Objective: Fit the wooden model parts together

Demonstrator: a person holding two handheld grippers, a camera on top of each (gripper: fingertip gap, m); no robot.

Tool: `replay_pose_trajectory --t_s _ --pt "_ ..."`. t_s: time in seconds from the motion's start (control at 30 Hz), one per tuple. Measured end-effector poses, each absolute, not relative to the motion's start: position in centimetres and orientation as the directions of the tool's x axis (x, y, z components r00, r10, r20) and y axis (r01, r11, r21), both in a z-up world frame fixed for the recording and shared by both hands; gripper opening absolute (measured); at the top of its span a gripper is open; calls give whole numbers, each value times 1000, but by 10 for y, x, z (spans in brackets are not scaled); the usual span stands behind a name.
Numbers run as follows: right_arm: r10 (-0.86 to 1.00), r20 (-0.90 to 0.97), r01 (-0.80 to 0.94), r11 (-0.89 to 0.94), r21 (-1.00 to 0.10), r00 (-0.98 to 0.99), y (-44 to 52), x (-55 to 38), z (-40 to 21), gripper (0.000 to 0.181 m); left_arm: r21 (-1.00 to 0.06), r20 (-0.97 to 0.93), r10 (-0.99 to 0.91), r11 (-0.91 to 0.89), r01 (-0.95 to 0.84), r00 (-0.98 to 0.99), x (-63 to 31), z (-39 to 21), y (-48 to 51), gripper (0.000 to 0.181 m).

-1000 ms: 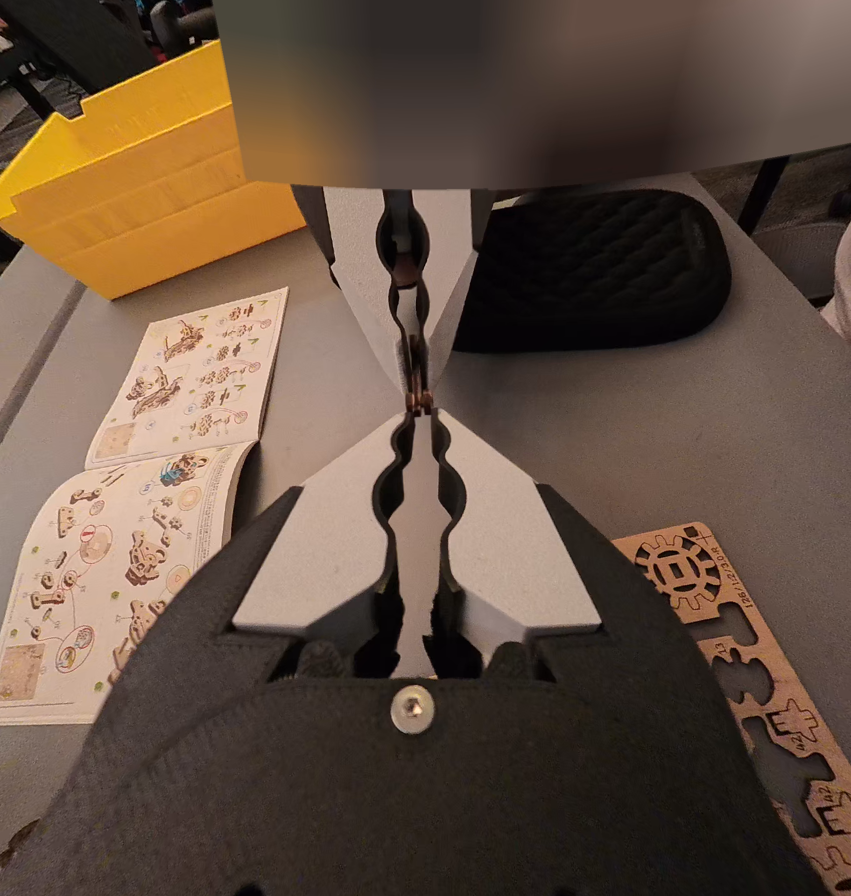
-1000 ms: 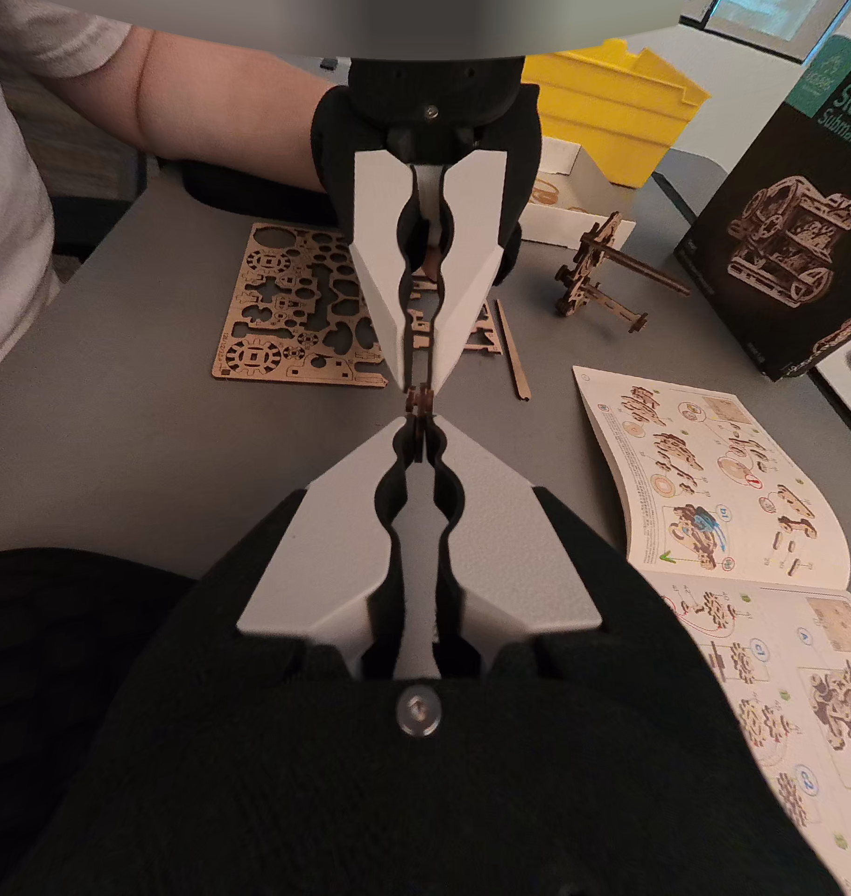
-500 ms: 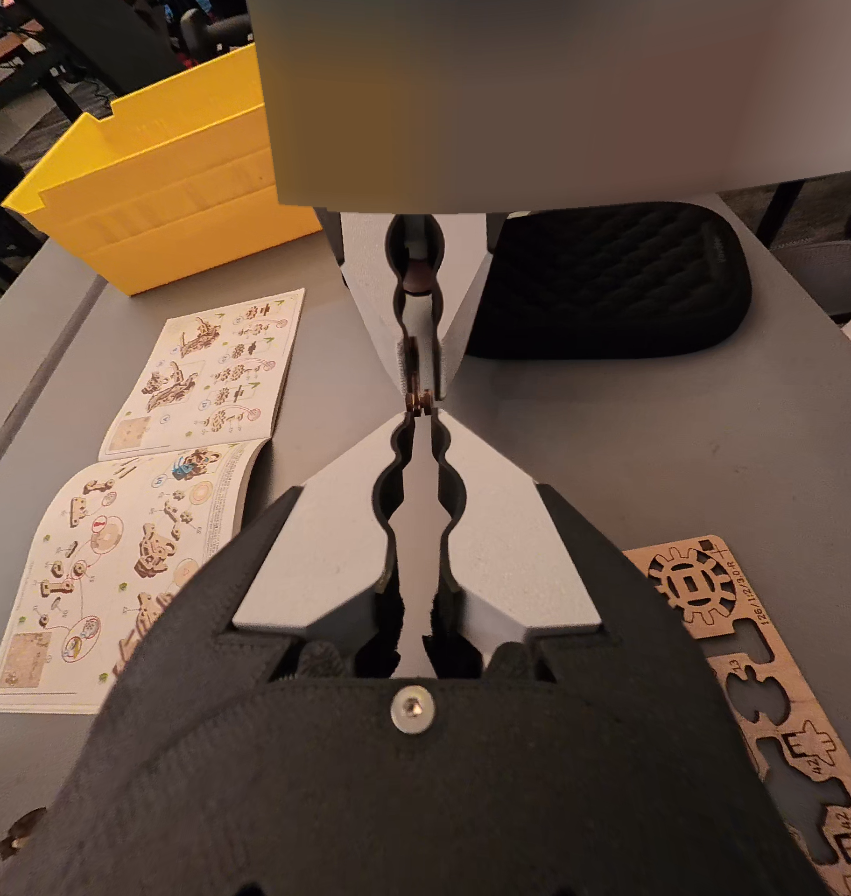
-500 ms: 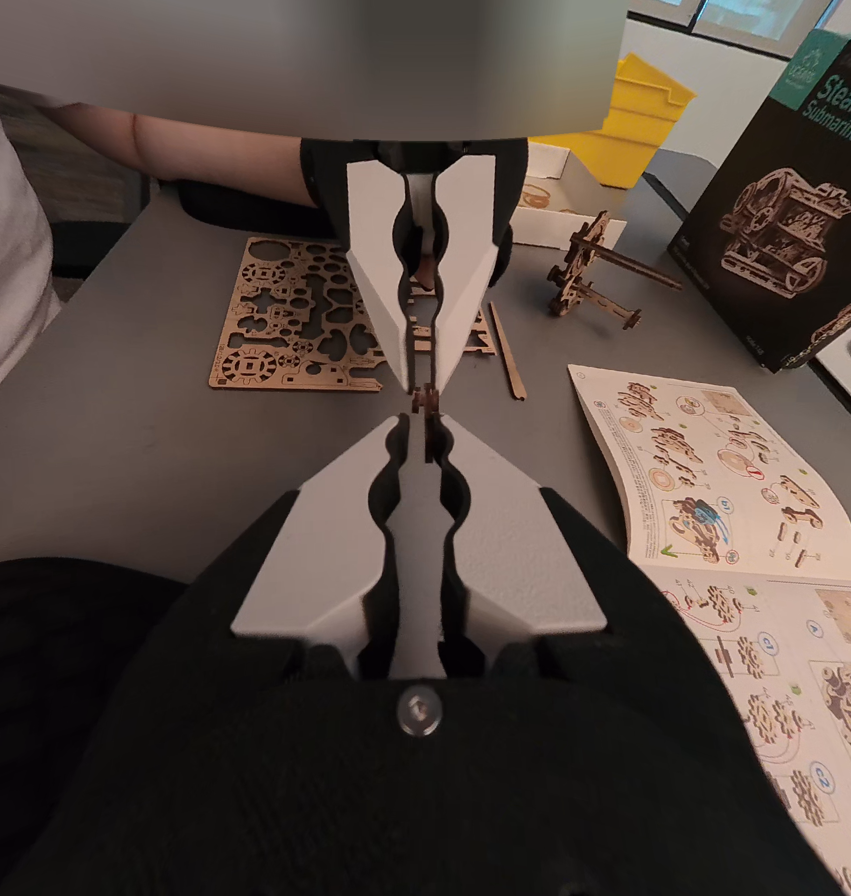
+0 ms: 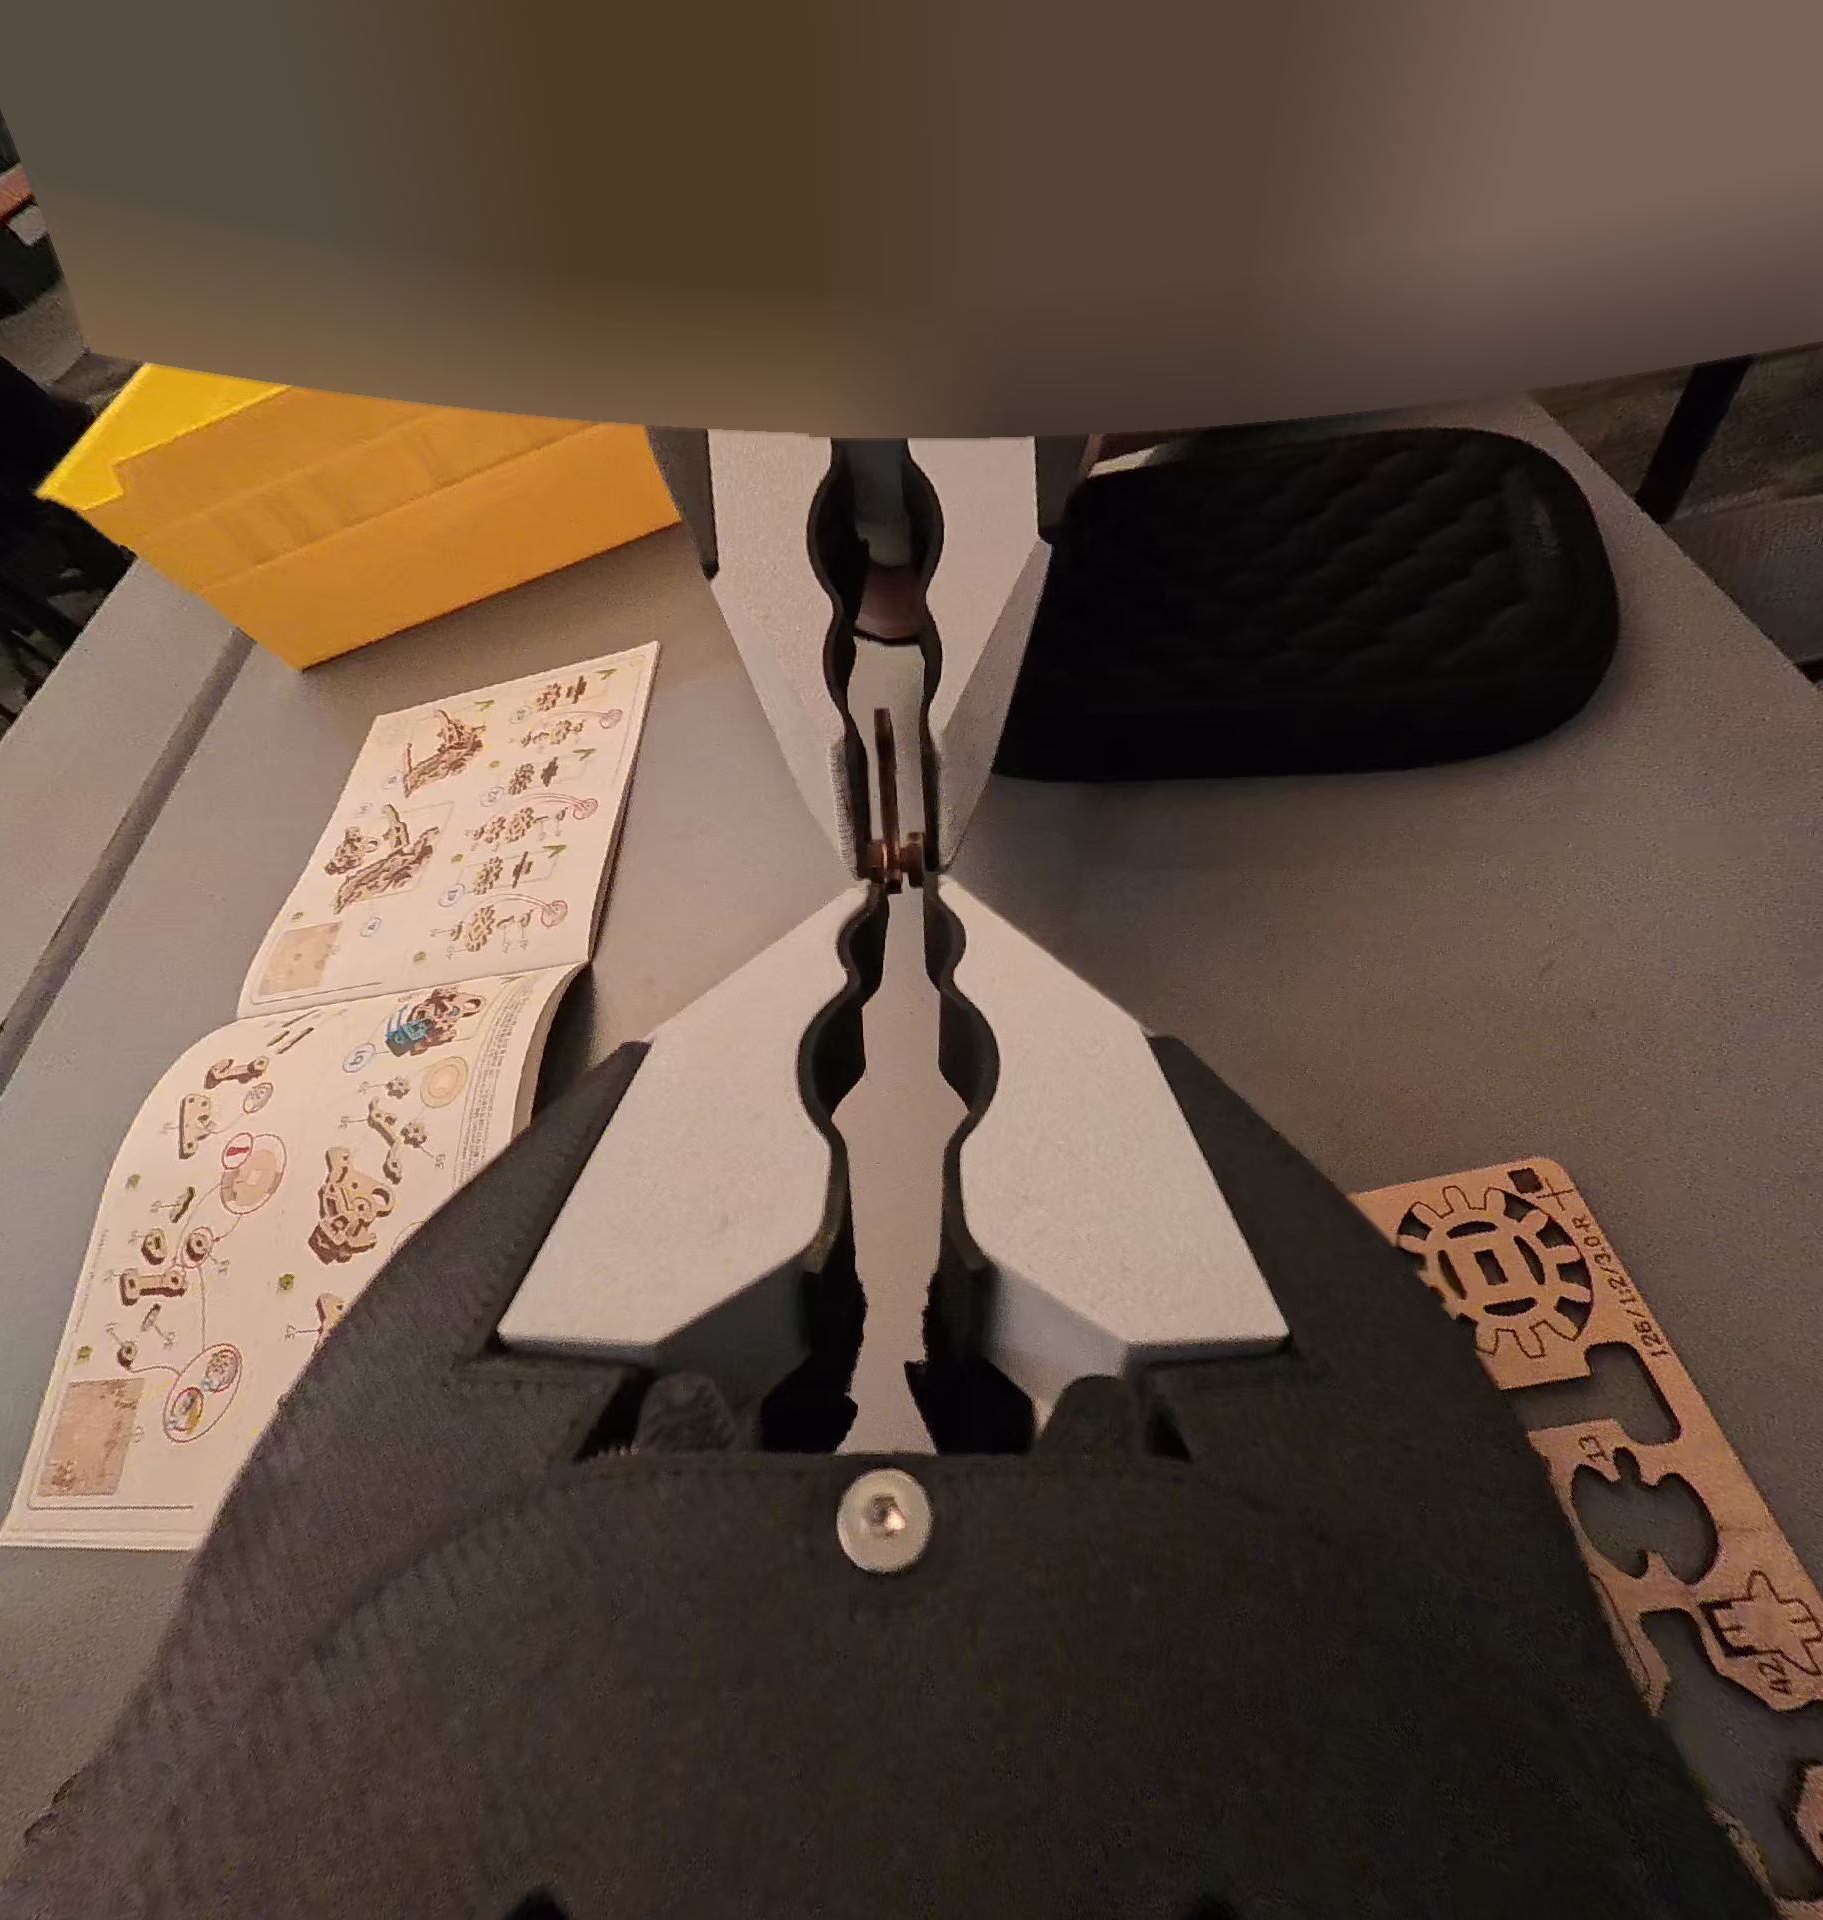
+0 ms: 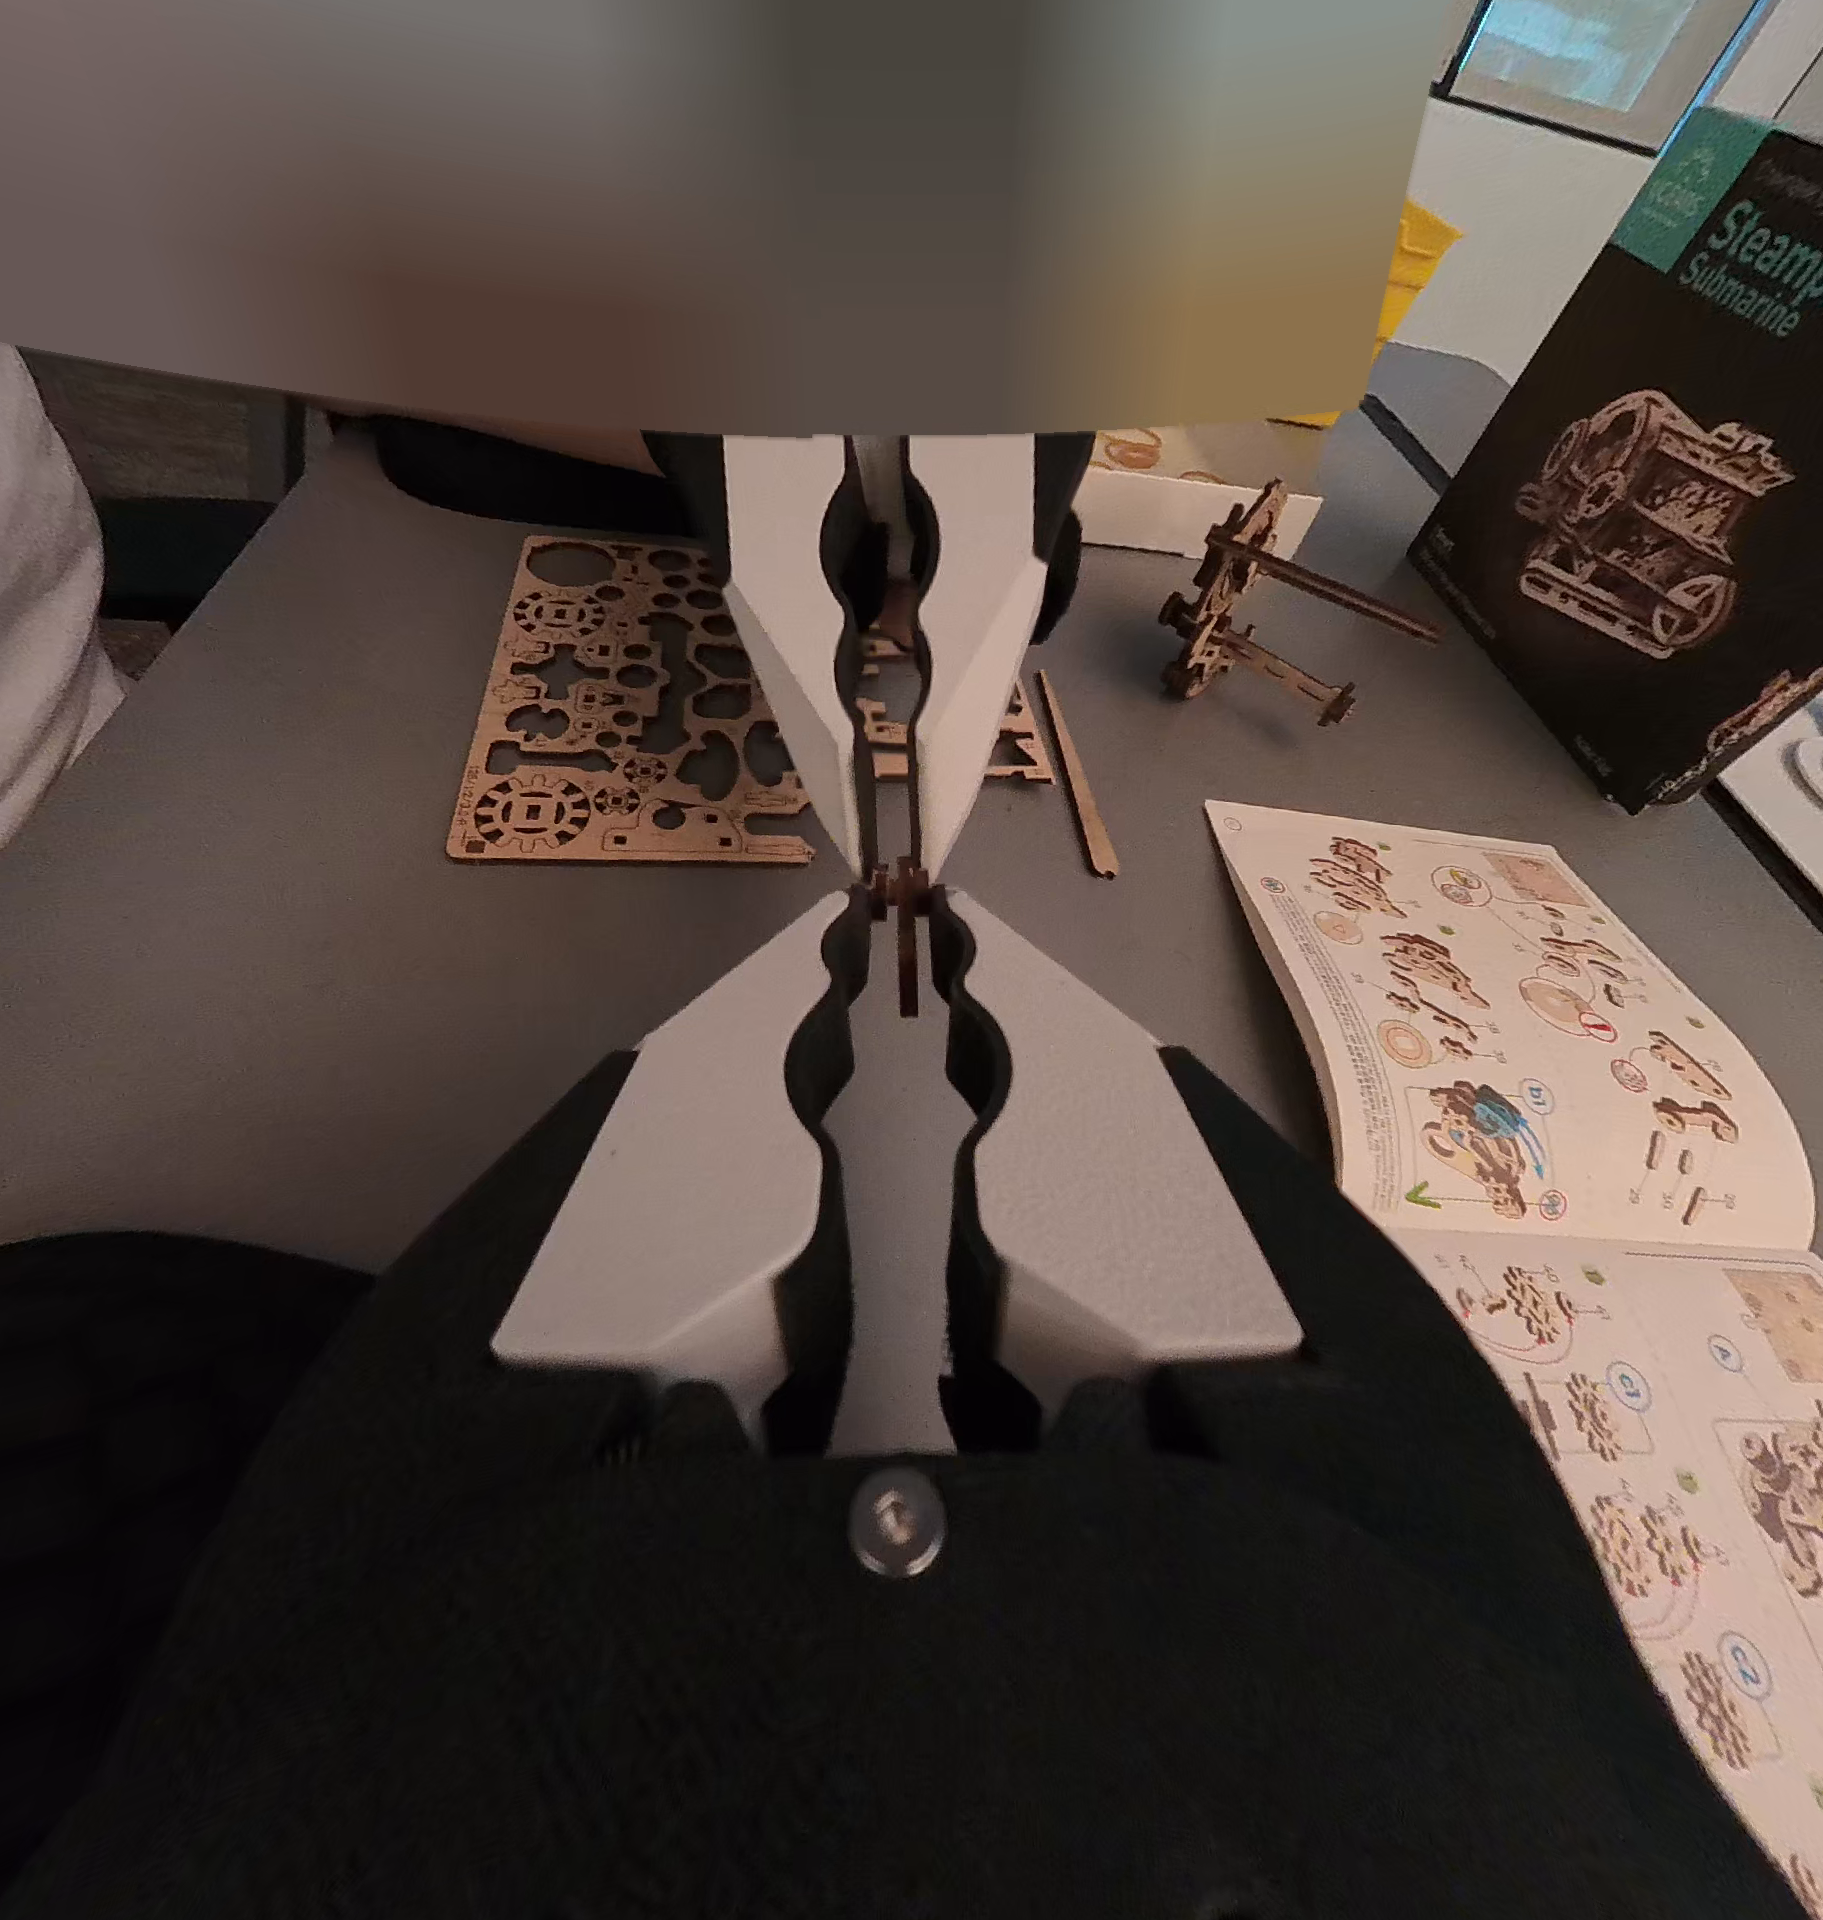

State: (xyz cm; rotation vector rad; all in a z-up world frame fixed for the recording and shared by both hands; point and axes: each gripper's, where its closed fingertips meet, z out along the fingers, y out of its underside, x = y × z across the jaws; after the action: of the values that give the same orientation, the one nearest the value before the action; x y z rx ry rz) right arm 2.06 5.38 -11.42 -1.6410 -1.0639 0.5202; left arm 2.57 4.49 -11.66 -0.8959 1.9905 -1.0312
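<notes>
My left gripper (image 5: pixel 894 902) and my right gripper (image 6: pixel 899 902) face each other tip to tip above the grey table (image 5: pixel 1406 987). The right gripper, seen in the left wrist view (image 5: pixel 891 854), is shut on a thin flat wooden piece (image 6: pixel 905 966), which also shows edge-on in the left wrist view (image 5: pixel 883 774). The left gripper, seen in the right wrist view (image 6: pixel 891 858), is shut on a small dark wooden part (image 6: pixel 879 883). The two parts touch where the tips meet (image 5: pixel 891 871). How they interlock is too small to tell.
A cut-out wooden parts sheet (image 6: pixel 595 727) lies under the left gripper. An open instruction booklet (image 5: pixel 367 1091), a loose wooden stick (image 6: pixel 1078 779), a partly built wooden model (image 6: pixel 1229 613), a black kit box (image 6: pixel 1665 520), a yellow bin (image 5: pixel 387 520) and a black padded cushion (image 5: pixel 1302 623) surround the work spot. Left and right tips are no more than a few centimetres apart.
Both grippers have stayed tip to tip with the parts pressed together. The pair has shifted and tilted a little, so the table things sit lower in both views.
</notes>
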Motion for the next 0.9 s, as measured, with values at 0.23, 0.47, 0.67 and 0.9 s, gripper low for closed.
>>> replay_pose_trajectory --t_s 0.23,0.47,0.67,0.9 --pt "835 184 393 -41 -918 518 54 20 -112 9 -860 -285 -827 444 -251 -485 28 -117 47 10" --pt "850 187 413 -40 -910 493 51 18 -116 9 -834 -311 -804 487 -260 -507 27 -122 43 8" --pt "863 192 428 -30 -903 467 47 16 -118 10 -841 -285 -800 473 -262 -527 25 -122 40 8" --pt "868 166 433 -61 -899 468 47 17 -119 9 -846 -239 -807 446 -293 -540 25 -124 40 8"
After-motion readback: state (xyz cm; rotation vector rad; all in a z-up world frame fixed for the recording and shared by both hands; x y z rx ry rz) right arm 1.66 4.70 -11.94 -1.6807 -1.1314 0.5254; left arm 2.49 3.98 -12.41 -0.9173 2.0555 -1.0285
